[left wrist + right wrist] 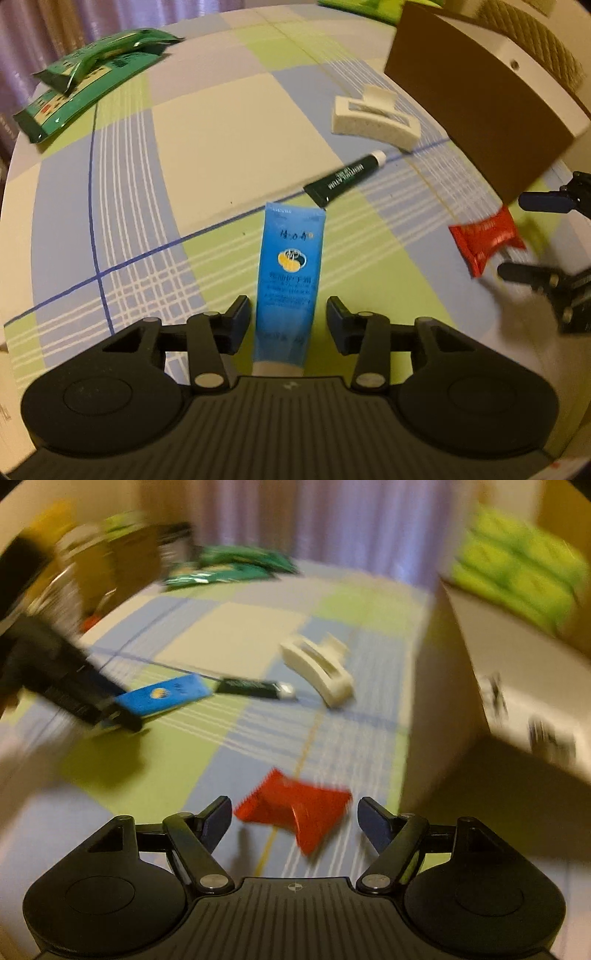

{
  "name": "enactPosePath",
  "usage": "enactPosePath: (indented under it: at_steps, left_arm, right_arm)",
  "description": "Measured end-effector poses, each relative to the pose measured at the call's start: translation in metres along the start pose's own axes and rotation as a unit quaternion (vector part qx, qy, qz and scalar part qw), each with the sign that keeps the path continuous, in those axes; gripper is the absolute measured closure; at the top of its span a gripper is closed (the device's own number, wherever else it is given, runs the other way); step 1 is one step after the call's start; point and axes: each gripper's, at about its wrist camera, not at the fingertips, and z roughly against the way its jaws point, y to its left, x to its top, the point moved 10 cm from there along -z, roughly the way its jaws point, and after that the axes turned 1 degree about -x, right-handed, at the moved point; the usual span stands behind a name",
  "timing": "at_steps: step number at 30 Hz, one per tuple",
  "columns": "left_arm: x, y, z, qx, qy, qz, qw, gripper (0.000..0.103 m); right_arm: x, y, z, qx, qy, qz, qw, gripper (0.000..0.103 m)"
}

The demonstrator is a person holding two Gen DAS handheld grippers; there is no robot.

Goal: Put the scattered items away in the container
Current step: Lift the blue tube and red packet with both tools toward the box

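We hold the left gripper (286, 317) low over the checked cloth (221, 129) on the bench, its jaws spread to either side of a blue tube (290, 273) that lies flat between them; a gap shows on each side, so neither pad touches it. Just beyond the tube's far end lies a dark green tube (345, 177) with a white cap, and past that a cream hair claw clip (373, 116). Green snack packets (85, 77) sit well apart at the far left edge.

Our right gripper (293, 818) also has its jaws spread, one on each side of a red sachet (299, 812) that rests on the cloth near the foot of the cardboard box (480, 99). The right wrist view is blurred, so we cannot tell whether either pad touches the sachet. The box stands at the right of the bench, its brown flap tilted outward over the cloth, with the claw clip just beside it.
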Motion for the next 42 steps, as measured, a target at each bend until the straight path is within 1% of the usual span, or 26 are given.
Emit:
enactPosePath:
  at_steps: [2, 4, 5, 6, 8, 9, 13, 16, 17, 18, 19, 20, 23, 24, 25, 26, 27, 28, 29, 34, 39, 42]
  left_arm:
    - [-0.001, -0.001, -0.001, -0.001, 0.003, 0.009, 1.0, 0.064]
    - [-0.003, -0.002, 0.0, 0.008, 0.001, 0.007, 0.9999, 0.068]
    - [-0.005, -0.002, 0.001, 0.009, 0.002, 0.008, 0.9999, 0.071]
    - [-0.006, -0.003, 0.002, 0.006, 0.001, 0.013, 0.9999, 0.074]
    - [-0.011, -0.004, 0.004, -0.002, 0.003, 0.029, 0.9996, 0.075]
    - [-0.013, -0.005, 0.006, -0.003, 0.004, 0.031, 0.9995, 0.075]
    - [-0.025, -0.014, 0.012, -0.007, 0.007, 0.041, 0.9991, 0.075]
    - [-0.03, -0.021, 0.015, -0.011, 0.009, 0.046, 0.9989, 0.075]
    - [-0.03, -0.022, 0.015, -0.008, 0.009, 0.044, 0.999, 0.074]
    - [-0.03, -0.023, 0.015, -0.004, 0.008, 0.043, 0.999, 0.074]
    - [-0.028, -0.023, 0.014, -0.002, 0.008, 0.042, 0.9991, 0.071]
    - [-0.026, -0.023, 0.013, 0.0, 0.008, 0.041, 0.9991, 0.069]
    - [-0.022, -0.024, 0.009, 0.01, 0.01, 0.035, 0.9993, 0.069]
    - [-0.021, -0.025, 0.008, 0.014, 0.011, 0.031, 0.9994, 0.069]
    - [-0.021, -0.026, 0.008, 0.017, 0.012, 0.027, 0.9994, 0.069]
    - [-0.02, -0.027, 0.007, 0.02, 0.012, 0.022, 0.9995, 0.069]
    - [-0.02, -0.028, 0.006, 0.026, 0.014, 0.017, 0.9994, 0.069]
    - [-0.021, -0.03, 0.006, 0.032, 0.015, 0.011, 0.9993, 0.07]
    - [-0.022, -0.032, 0.007, 0.036, 0.015, 0.01, 0.9992, 0.073]
    - [-0.03, -0.041, 0.012, 0.02, 0.012, 0.033, 0.9992, 0.073]
    - [-0.041, -0.056, 0.02, 0.009, 0.013, 0.051, 0.9986, 0.074]
    - [-0.046, -0.067, 0.028, 0.008, 0.007, 0.053, 0.9985, 0.074]
  right_arm:
    - [0.002, 0.005, -0.007, 0.003, -0.002, 0.049, 0.999, 0.031]
    - [0.0, 0.007, -0.016, 0.01, 0.007, 0.08, 0.997, 0.034]
    - [-0.001, 0.007, -0.019, 0.013, 0.013, 0.089, 0.996, 0.044]
    - [-0.003, 0.007, -0.021, 0.019, 0.021, 0.094, 0.995, 0.058]
    - [-0.008, 0.006, -0.024, 0.03, 0.039, 0.081, 0.995, 0.07]
    - [-0.012, 0.005, -0.024, 0.035, 0.047, 0.068, 0.996, 0.071]
    - [-0.022, 0.008, -0.017, 0.047, 0.066, -0.001, 0.997, 0.072]
    - [-0.022, 0.01, -0.014, 0.041, 0.063, -0.035, 0.997, 0.069]
    - [-0.02, 0.011, -0.013, 0.04, 0.062, -0.039, 0.997, 0.056]
    - [-0.019, 0.011, -0.014, 0.036, 0.061, -0.044, 0.997, 0.036]
    - [-0.018, 0.01, -0.015, 0.031, 0.058, -0.047, 0.997, 0.031]
    - [-0.015, 0.01, -0.016, 0.028, 0.053, -0.047, 0.997, 0.031]
    - [-0.015, 0.01, -0.02, 0.018, 0.055, -0.045, 0.997, 0.031]
    - [-0.015, 0.01, -0.022, 0.015, 0.057, -0.047, 0.997, 0.037]
    - [-0.016, 0.01, -0.023, 0.018, 0.056, -0.048, 0.997, 0.04]
    - [-0.016, 0.01, -0.023, 0.022, 0.053, -0.05, 0.997, 0.049]
    - [-0.015, 0.011, -0.022, 0.028, 0.051, -0.052, 0.997, 0.054]
    - [-0.015, 0.013, -0.021, 0.03, 0.05, -0.051, 0.997, 0.054]
    - [-0.016, 0.014, -0.021, 0.028, 0.051, -0.048, 0.997, 0.054]
    - [-0.022, 0.015, -0.015, 0.028, 0.054, -0.058, 0.996, 0.054]
    - [-0.031, 0.011, 0.001, 0.035, 0.05, -0.078, 0.995, 0.054]
    - [-0.034, 0.007, 0.014, 0.038, 0.044, -0.088, 0.994, 0.054]
